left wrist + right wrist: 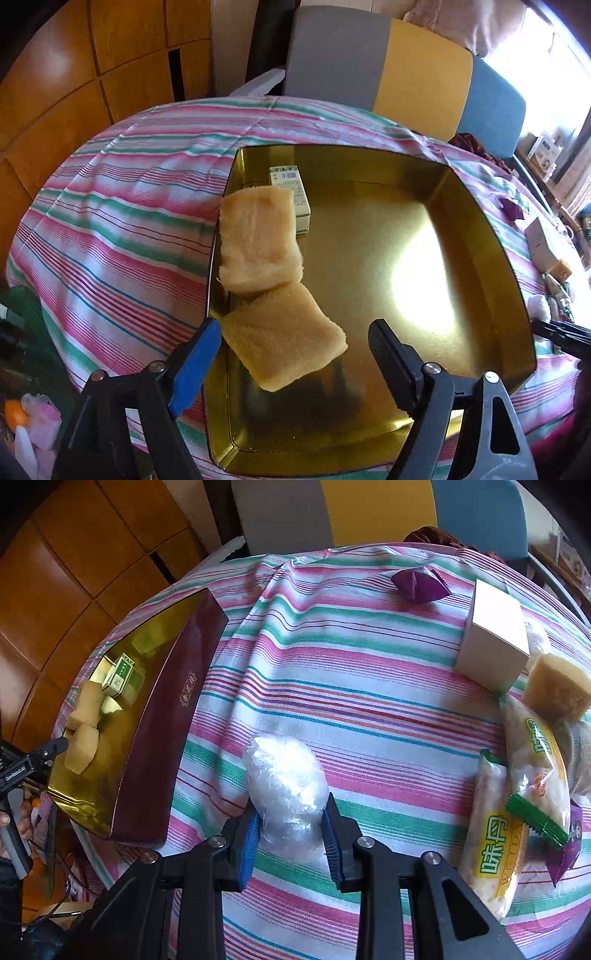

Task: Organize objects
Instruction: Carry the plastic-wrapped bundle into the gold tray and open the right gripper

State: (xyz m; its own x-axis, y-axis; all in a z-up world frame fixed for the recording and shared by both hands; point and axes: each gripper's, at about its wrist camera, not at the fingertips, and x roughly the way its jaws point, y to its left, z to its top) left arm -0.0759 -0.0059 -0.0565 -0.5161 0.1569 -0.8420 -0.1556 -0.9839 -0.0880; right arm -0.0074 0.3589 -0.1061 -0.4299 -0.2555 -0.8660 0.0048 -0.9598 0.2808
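Two grippers work a striped table: the right gripper [290, 829] pinches a crinkly clear-plastic bundle [286, 794] near the gold-lined maroon tin [166, 716]; the left gripper [295, 354] gapes empty above the nearer yellow sponge square [284, 339]. A light squeeze and a lift clear of the tin's wall seem wise.

Three sponges [258, 240], two small boxes [495, 646], two snack packets [535, 760], one tin [480, 236]

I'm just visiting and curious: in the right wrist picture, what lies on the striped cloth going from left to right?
Gold tin with dark red wall → clear plastic bundle, held in the right hand-held gripper → white box → yellow-and-green snack packets at the right edge.
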